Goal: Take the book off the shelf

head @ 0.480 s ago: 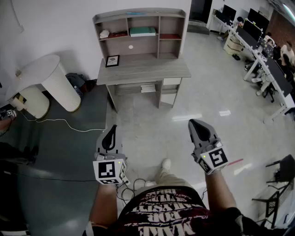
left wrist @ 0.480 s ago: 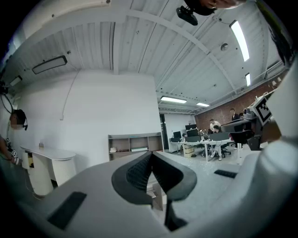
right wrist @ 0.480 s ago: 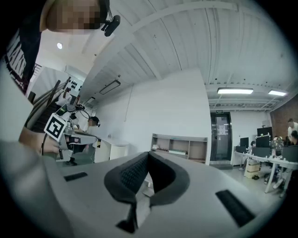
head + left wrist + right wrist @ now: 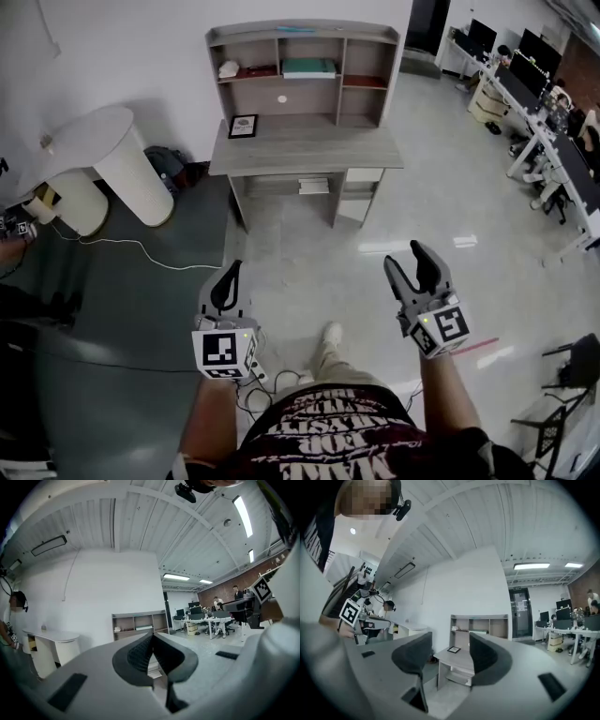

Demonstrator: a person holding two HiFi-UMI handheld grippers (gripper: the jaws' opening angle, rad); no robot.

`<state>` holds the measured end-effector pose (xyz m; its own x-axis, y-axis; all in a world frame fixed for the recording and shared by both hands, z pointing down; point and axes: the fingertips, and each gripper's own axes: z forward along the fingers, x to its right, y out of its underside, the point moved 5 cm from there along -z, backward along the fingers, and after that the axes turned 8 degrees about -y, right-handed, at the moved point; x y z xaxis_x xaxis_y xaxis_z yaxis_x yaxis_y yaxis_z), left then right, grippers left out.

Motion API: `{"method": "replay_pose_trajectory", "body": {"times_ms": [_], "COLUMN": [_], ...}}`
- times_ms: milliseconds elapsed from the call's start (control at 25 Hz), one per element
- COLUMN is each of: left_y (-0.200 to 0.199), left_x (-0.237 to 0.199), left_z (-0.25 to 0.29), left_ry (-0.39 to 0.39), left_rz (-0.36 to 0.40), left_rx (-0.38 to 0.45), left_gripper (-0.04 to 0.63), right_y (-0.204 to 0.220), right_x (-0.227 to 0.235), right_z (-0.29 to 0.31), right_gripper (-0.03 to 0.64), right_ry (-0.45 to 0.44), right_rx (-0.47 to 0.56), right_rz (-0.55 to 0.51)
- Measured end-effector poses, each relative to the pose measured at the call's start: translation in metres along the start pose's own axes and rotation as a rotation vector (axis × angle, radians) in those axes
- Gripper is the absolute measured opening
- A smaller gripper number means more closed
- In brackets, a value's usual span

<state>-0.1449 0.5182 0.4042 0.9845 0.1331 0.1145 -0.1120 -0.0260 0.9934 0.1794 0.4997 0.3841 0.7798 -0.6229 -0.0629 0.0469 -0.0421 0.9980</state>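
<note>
Left gripper (image 4: 228, 278) pinched together, right gripper (image 4: 410, 258) parted and empty, both well short of the shelf (image 4: 305, 28), where the green book (image 4: 309, 67) lies flat in the middle upper compartment: stiff, probably light, maybe slick-covered, so clamp its front edge.

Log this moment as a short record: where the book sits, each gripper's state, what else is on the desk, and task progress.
book: lies flat in the middle compartment of the shelf
shelf: stands on the back of the desk
left gripper: jaws together, empty, well short of the desk
right gripper: jaws apart, nothing between them, also well short of the desk
framed picture: on the desktop, left side
progress: book not yet touched
</note>
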Motion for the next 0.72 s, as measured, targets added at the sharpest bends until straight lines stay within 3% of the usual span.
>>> {"method": "replay_pose_trajectory", "body": {"times_ms": [160, 400, 720], "left_y": [0.01, 0.033, 0.021], "left_x": [-0.008, -0.016, -0.011], "left_z": [0.022, 0.071, 0.17], "left_ry": [-0.002, -0.001, 0.004], "left_rz": [-0.006, -0.018, -0.029], "left_rx": [-0.02, -0.063, -0.073], "left_gripper": [0.006, 0.006, 0.005], "right_y": [0.011, 0.025, 0.028], "right_x": [0.01, 0.039, 0.104], "right_z": [0.022, 0.067, 0.132], "right_gripper": [0.322, 0.356, 0.362], "right_ry": [-0.01, -0.017, -0.042], "right_rx": [-0.005, -0.014, -0.049], "right_rz": [0.006, 0.013, 0.042]}}
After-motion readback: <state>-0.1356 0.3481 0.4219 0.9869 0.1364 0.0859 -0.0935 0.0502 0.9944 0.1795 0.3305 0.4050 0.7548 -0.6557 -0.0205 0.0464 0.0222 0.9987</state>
